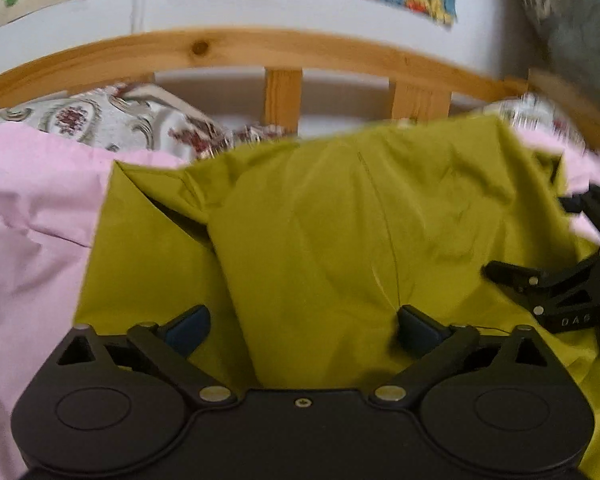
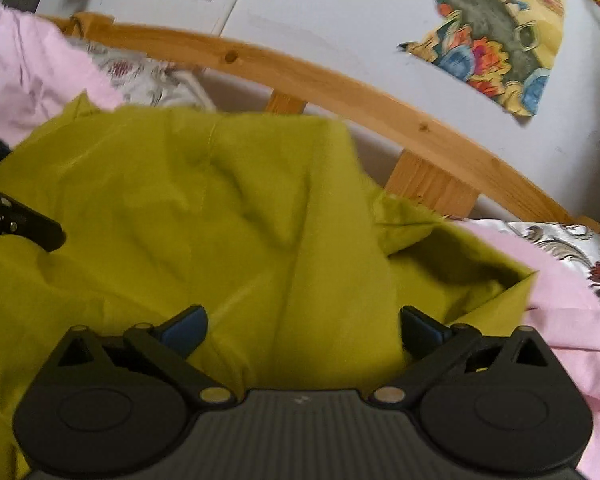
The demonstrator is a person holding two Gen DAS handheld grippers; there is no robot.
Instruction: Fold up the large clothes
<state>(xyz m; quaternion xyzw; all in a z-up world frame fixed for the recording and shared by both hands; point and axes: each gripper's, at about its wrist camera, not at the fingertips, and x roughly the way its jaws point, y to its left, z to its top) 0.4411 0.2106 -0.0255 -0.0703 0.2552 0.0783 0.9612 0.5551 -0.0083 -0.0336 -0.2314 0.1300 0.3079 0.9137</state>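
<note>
With both tongs spread empty, left tongs (image 1: 302, 326) and right tongs (image 2: 302, 326), I'm hovering over the olive garment (image 1: 320, 240) lying ahead on the pink bed sheet (image 1: 32, 208); fold apparently laid, next needs fresh edge grip.

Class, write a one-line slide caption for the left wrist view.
Open left gripper hovers over an olive-green cloth spread on a pink sheet.

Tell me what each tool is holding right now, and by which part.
Nothing is held. The left tool and the right tool both stand wide open above the olive-green garment, which lies on the pink sheet; no pad pinches the cloth.
</note>
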